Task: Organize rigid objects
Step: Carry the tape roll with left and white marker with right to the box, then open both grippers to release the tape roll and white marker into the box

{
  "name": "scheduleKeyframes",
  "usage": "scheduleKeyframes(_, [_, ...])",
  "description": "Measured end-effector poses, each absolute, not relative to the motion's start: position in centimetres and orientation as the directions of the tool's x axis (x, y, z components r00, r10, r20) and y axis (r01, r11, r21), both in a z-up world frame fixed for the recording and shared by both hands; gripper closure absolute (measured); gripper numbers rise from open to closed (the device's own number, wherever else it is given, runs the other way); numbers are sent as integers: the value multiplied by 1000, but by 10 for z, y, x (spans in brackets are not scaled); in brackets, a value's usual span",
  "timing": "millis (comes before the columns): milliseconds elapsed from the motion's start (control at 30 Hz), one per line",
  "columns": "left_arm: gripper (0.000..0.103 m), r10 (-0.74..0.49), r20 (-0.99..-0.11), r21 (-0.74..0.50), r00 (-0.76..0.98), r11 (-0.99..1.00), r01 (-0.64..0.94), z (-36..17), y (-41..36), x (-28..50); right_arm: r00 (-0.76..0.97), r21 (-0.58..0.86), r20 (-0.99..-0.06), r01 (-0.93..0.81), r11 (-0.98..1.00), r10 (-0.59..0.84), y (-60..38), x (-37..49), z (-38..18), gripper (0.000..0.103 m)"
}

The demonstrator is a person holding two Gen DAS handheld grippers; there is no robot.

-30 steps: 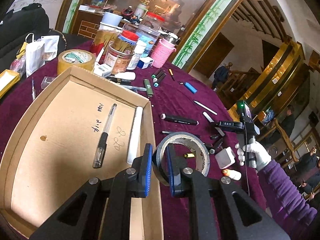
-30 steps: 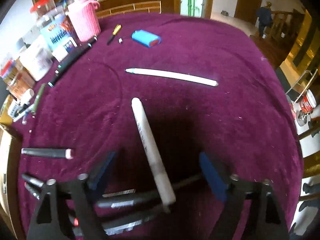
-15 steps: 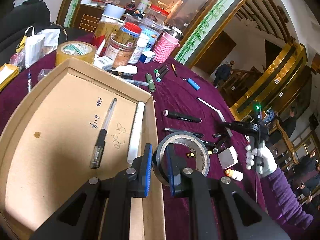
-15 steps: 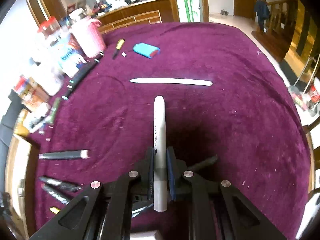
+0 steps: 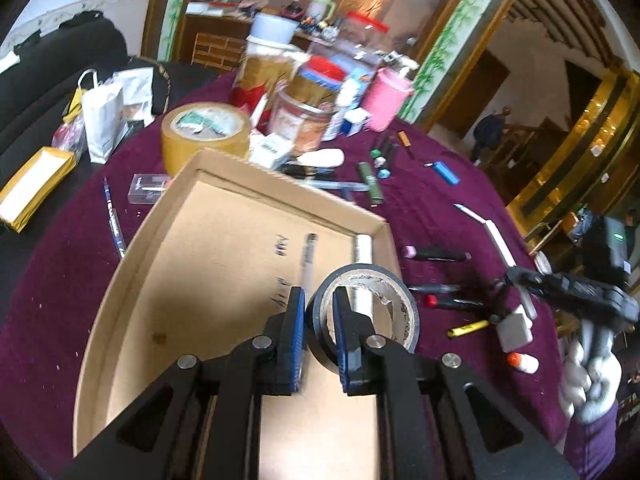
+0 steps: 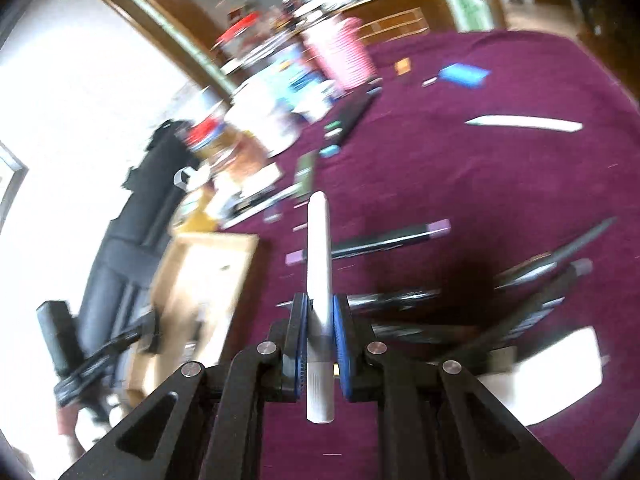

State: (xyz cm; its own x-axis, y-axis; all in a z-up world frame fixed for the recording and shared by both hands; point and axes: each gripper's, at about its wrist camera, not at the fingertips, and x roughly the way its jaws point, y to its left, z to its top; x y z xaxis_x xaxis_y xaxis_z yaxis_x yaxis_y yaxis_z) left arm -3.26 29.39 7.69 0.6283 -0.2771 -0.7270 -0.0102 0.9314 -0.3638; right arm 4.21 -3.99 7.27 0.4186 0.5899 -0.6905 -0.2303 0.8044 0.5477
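Left tongs (image 5: pixel 318 320) clenched on wall of black tape roll (image 5: pixel 368 300), held above cardboard tray (image 5: pixel 224 248). Right tongs (image 6: pixel 320 332) clenched on white marker (image 6: pixel 319 264), lifted above purple worktop (image 6: pixel 480 184); view blurred.

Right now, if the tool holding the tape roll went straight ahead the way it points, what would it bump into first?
Probably the cardboard box. The left tool, shut on the black tape roll, points down toward the box floor, near the white marker and clear pen lying inside. Depth is hard to judge.
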Motion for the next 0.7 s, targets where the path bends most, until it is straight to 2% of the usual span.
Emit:
scheduleKeyframes(233, [90, -221, -791, -309, 570, 949, -61, 56, 312, 4, 300, 603, -689, -268, 751, 660, 57, 45, 59, 89])
scheduleKeyframes(467, [90, -159, -829, -234, 536, 969, -75, 42, 319, 32, 282, 533, -761, -241, 811, 584, 122, 60, 37, 88])
scheduleKeyframes(600, [89, -160, -824, -237, 543, 969, -74, 41, 321, 40, 287, 492, -789, -235, 839, 543, 135, 69, 30, 88])
scheduleKeyframes(700, [74, -161, -814, -247, 558, 966, -81, 45, 322, 42, 282, 476, -805, -219, 852, 522, 140, 76, 25, 88])
